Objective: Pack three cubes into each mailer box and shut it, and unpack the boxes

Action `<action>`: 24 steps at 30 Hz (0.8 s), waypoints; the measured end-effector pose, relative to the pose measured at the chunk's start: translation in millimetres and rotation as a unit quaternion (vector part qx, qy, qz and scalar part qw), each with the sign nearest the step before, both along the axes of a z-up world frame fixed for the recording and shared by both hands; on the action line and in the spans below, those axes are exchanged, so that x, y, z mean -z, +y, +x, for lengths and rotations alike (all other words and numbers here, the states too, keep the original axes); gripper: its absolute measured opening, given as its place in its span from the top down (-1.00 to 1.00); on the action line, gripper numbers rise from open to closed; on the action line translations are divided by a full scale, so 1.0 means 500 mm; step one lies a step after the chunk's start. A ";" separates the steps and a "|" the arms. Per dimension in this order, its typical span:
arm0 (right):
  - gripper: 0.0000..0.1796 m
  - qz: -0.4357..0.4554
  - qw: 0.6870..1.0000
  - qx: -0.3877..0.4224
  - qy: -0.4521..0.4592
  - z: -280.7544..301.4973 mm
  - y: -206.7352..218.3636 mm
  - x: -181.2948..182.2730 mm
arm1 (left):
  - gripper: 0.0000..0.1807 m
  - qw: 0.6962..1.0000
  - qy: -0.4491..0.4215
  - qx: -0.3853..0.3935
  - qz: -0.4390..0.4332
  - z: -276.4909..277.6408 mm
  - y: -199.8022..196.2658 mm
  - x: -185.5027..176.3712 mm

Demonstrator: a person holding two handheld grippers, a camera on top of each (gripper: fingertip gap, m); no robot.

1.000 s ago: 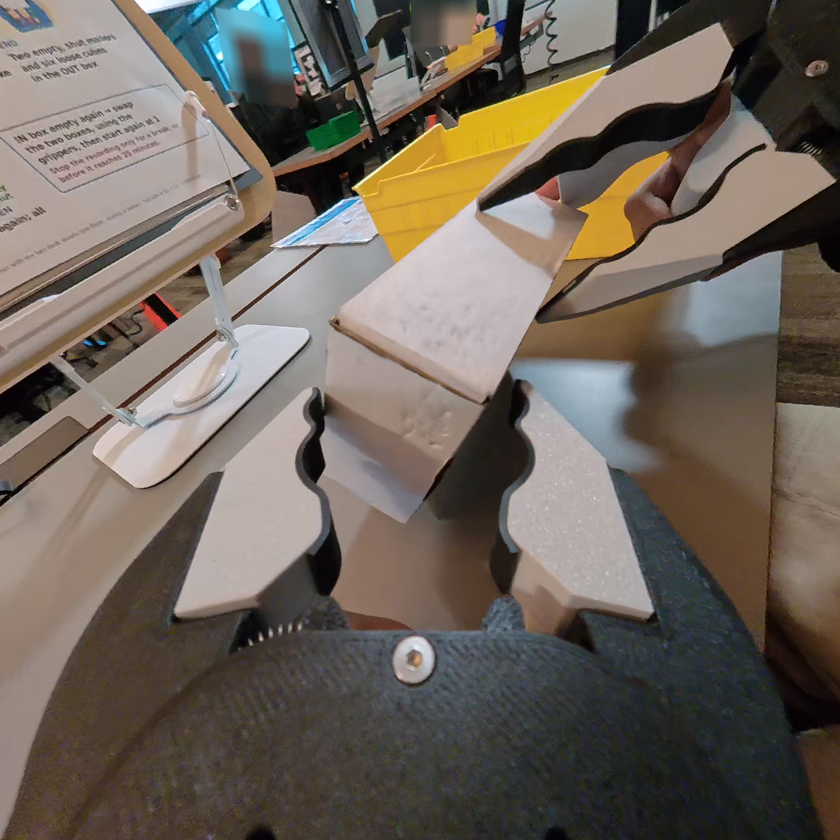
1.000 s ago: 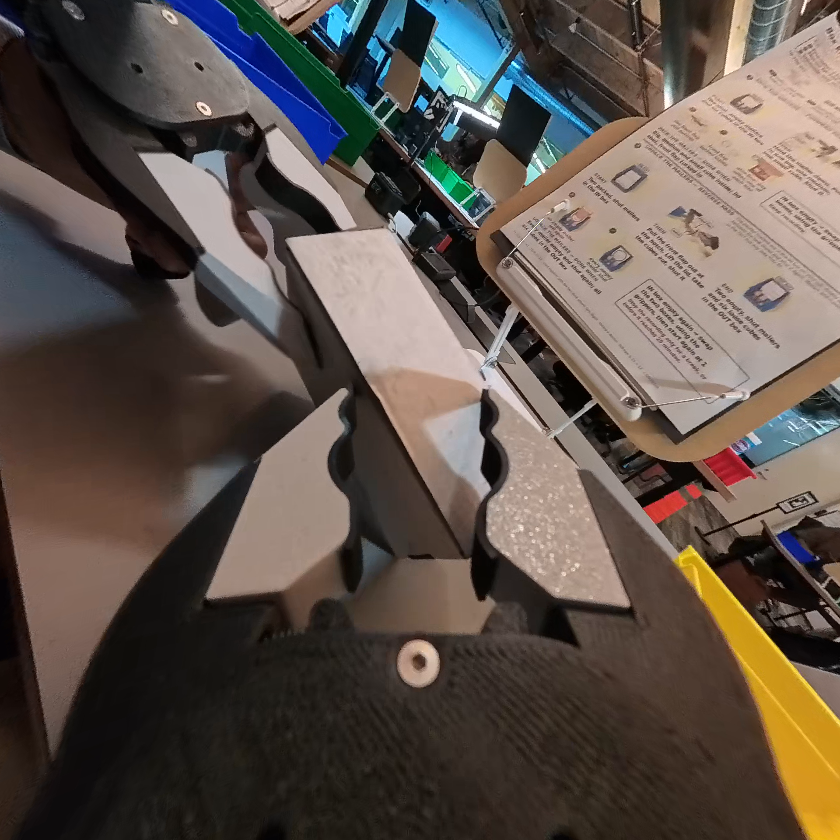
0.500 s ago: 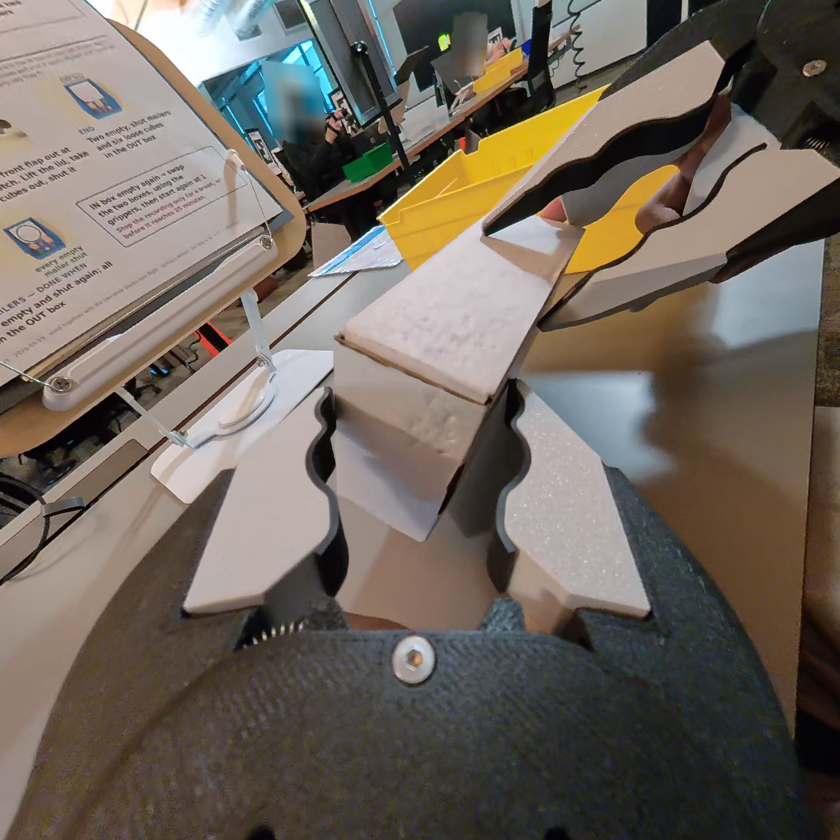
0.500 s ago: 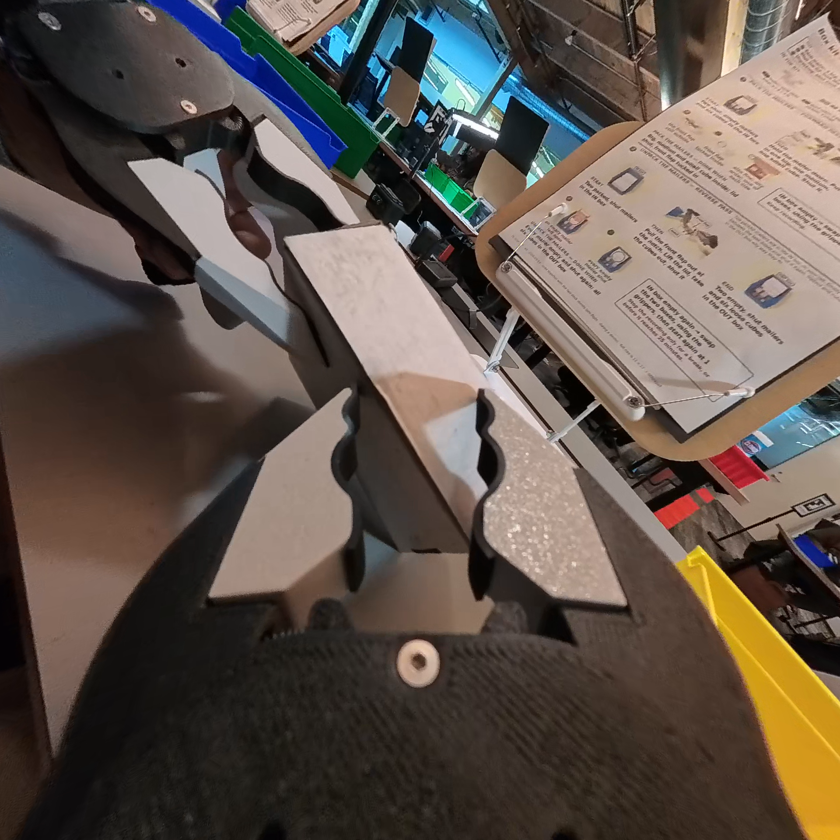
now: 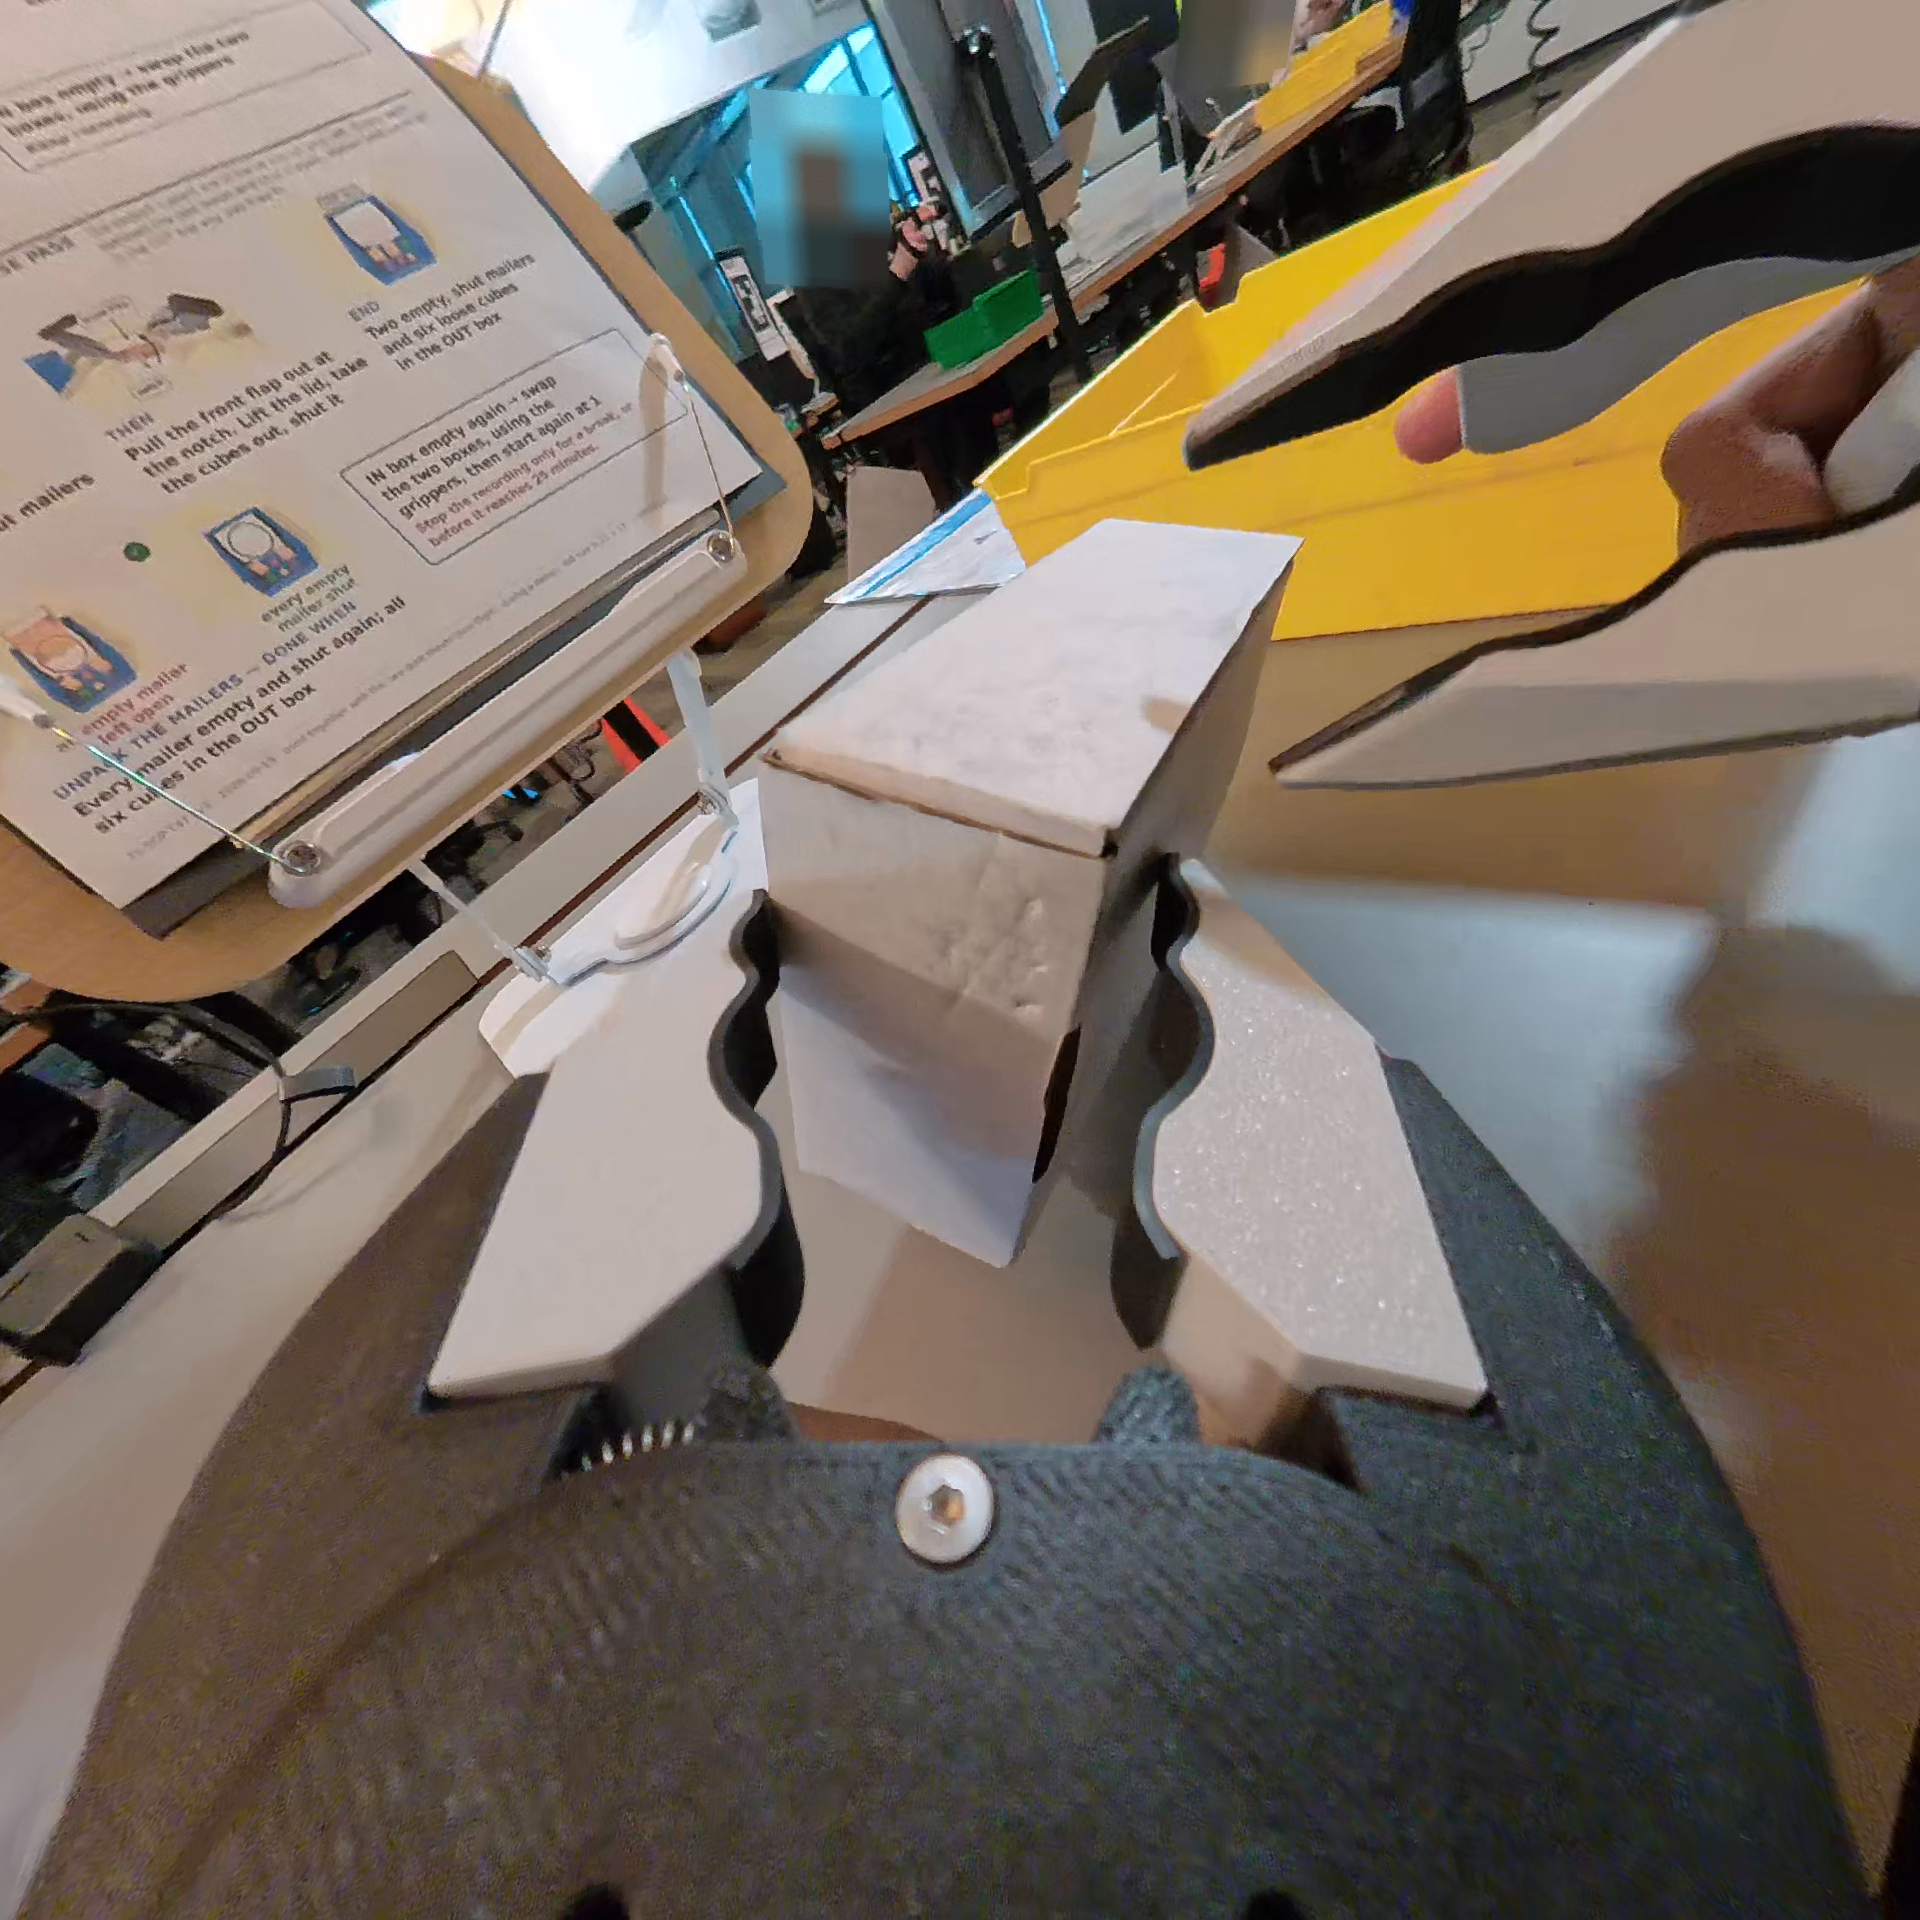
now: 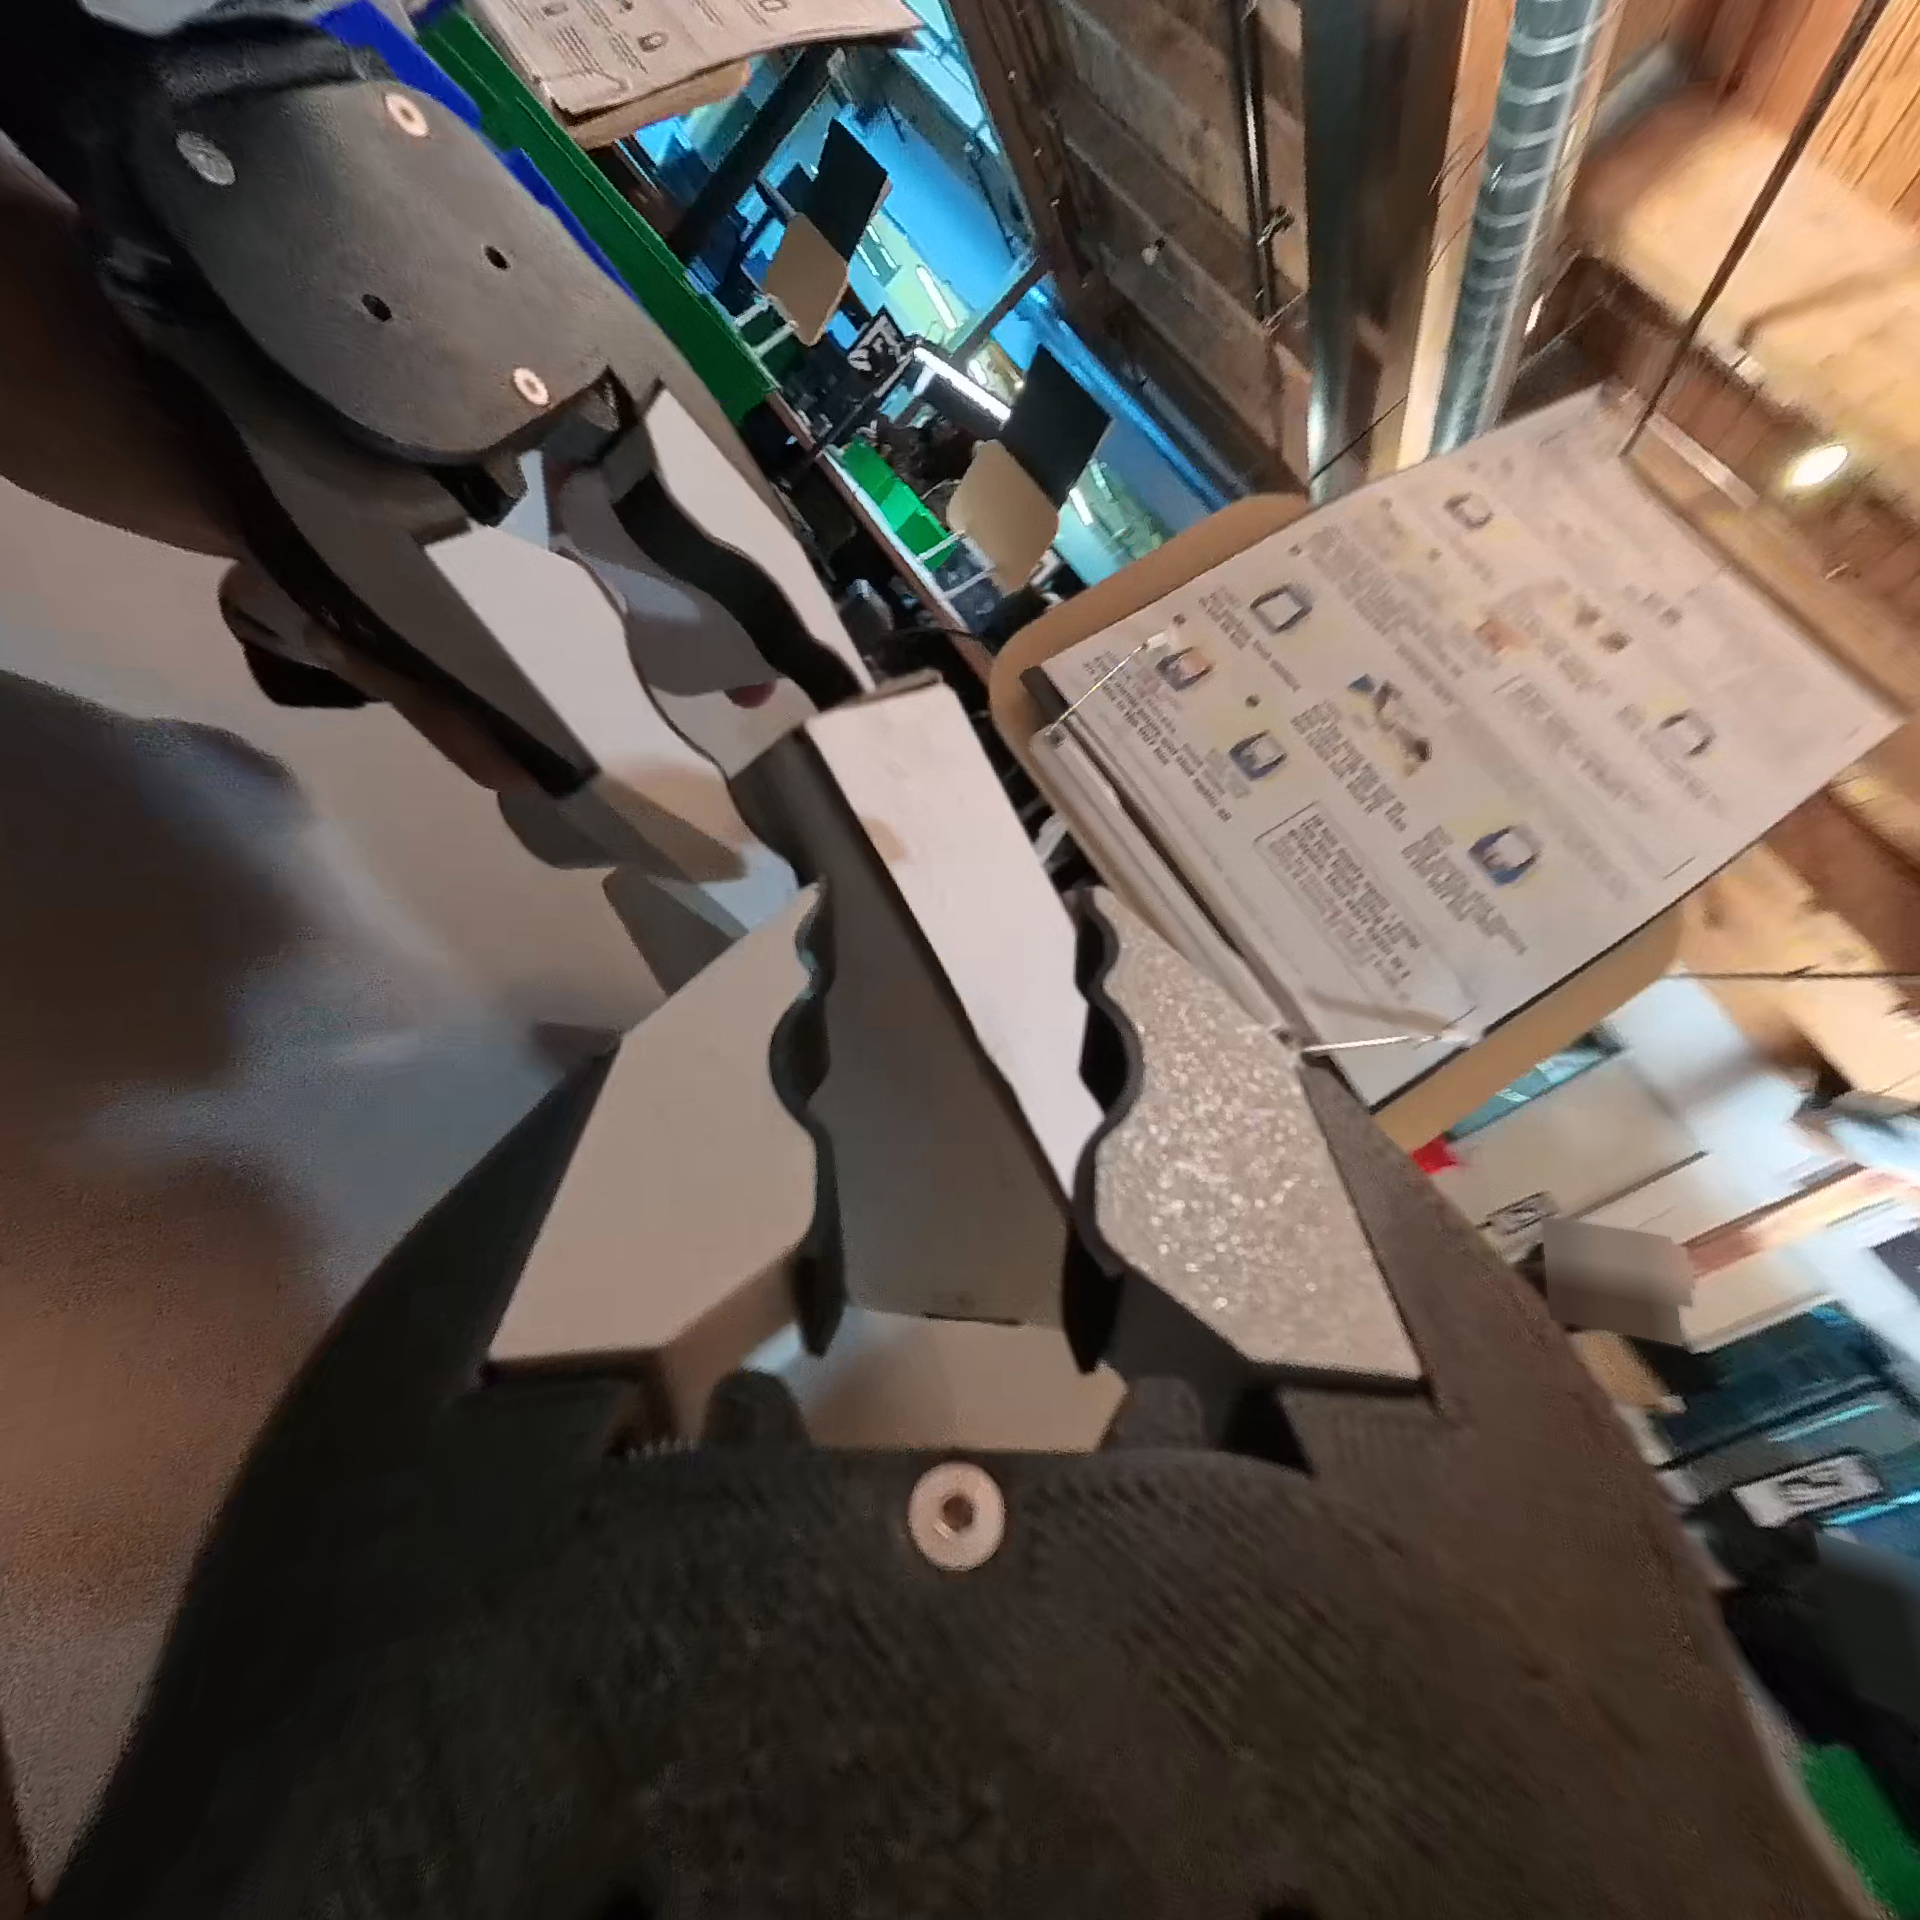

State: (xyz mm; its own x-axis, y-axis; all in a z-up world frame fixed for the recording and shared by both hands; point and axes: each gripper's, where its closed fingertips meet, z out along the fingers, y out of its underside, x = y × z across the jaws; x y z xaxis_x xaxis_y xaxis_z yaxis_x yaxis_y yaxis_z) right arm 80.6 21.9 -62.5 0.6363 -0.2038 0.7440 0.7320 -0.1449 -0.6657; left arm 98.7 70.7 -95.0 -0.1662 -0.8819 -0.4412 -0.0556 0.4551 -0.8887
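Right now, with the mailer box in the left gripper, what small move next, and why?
Probably ease the mailer box toward the yellow bin: its lid looks shut, the left gripper grips its sides, and the bin stands just behind.

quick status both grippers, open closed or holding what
left gripper: closed on one end of the white mailer box.
right gripper: its fingers flank the box's other end; whether they grip it cannot be told.

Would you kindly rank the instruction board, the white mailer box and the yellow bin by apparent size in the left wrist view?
1. Instruction board, cropped by the frame.
2. White mailer box, enlarged by nearness.
3. Yellow bin, partly hidden by the right claw, so its rank is unsure.
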 end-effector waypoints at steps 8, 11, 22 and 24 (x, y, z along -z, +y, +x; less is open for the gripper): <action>0.53 0.004 0.997 0.031 -0.066 -0.008 0.000 -0.012 | 0.22 1.000 0.001 -0.010 0.022 0.002 -0.026 0.004; 0.54 0.004 0.996 0.036 -0.082 -0.009 0.000 -0.015 | 0.22 1.000 0.000 -0.010 0.020 0.002 -0.026 0.001; 0.65 -0.014 0.982 0.066 -0.177 -0.016 0.005 -0.011 | 0.24 1.000 0.006 -0.014 0.008 0.003 -0.024 0.003; 0.61 -0.009 0.981 0.072 -0.177 -0.013 0.003 -0.017 | 0.24 1.000 0.007 -0.014 0.012 0.003 -0.025 0.004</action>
